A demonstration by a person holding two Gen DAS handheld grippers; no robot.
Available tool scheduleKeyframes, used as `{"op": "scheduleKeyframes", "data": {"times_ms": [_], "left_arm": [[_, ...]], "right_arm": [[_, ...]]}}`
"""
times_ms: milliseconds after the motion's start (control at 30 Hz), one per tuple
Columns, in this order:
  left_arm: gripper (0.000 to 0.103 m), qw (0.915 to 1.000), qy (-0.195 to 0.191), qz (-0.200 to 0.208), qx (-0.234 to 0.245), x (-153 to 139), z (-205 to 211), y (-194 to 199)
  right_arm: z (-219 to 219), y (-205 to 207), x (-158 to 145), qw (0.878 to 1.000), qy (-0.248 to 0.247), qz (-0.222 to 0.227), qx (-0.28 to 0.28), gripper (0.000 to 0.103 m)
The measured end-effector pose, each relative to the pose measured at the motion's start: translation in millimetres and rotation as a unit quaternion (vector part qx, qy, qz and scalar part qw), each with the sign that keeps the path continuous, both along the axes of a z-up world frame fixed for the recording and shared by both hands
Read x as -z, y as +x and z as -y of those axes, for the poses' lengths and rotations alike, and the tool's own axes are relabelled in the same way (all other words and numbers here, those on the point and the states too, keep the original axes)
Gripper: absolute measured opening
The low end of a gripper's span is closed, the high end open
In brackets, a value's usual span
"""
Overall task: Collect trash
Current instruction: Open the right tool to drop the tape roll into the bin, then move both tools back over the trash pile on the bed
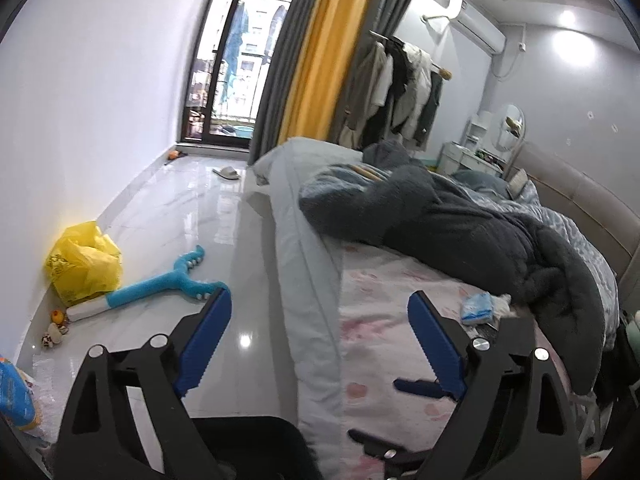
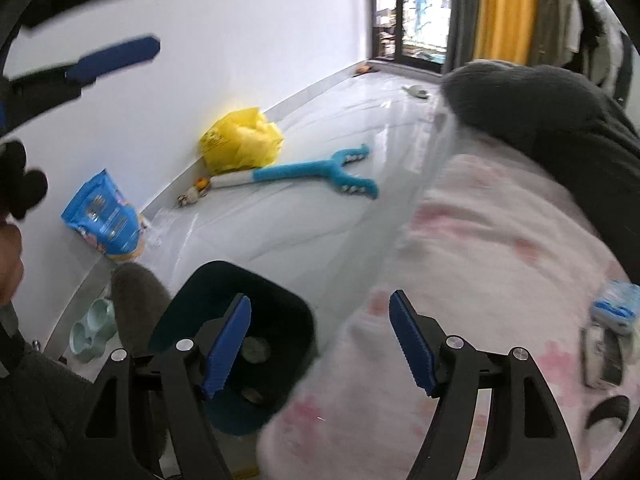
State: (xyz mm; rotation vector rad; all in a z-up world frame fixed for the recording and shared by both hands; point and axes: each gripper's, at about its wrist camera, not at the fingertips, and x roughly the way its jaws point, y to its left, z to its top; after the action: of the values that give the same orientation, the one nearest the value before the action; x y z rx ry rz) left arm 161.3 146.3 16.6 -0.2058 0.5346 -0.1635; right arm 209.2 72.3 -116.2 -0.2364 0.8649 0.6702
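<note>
My right gripper [image 2: 320, 298] is open and empty, hovering over the bed's edge and a dark bin [image 2: 260, 280] on the floor with a few crumpled bits inside. My left gripper [image 1: 320, 296] is also open and empty, above the pink sheet [image 1: 380, 344]; it shows blurred at the upper left of the right wrist view. A blue-and-white tissue packet [image 1: 478, 308] [image 2: 616, 308] lies on the sheet beside the grey blanket [image 1: 460, 224]. By the wall sit a yellow plastic bag [image 1: 84, 264] [image 2: 240, 144] and a blue snack bag [image 2: 104, 216].
A light-blue forked toy [image 1: 160, 280] [image 2: 312, 172] lies on the glossy floor near the yellow bag. Green pet bowls [image 2: 88, 328] and a grey furry shape [image 2: 136, 292] sit left of the bin. A slipper [image 1: 228, 172] lies near the balcony door. Clothes hang beyond the bed.
</note>
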Motion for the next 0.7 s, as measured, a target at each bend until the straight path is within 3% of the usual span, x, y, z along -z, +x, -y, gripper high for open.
{"op": "scheduleKeyframes", "data": {"times_ms": [700], "left_arm": [[0.093,0.9976,0.02,-0.017,0.064,13,104,19]], "right_arm": [[183,10,-22,0.991,0.036,0.075,0.102,0.089]]}}
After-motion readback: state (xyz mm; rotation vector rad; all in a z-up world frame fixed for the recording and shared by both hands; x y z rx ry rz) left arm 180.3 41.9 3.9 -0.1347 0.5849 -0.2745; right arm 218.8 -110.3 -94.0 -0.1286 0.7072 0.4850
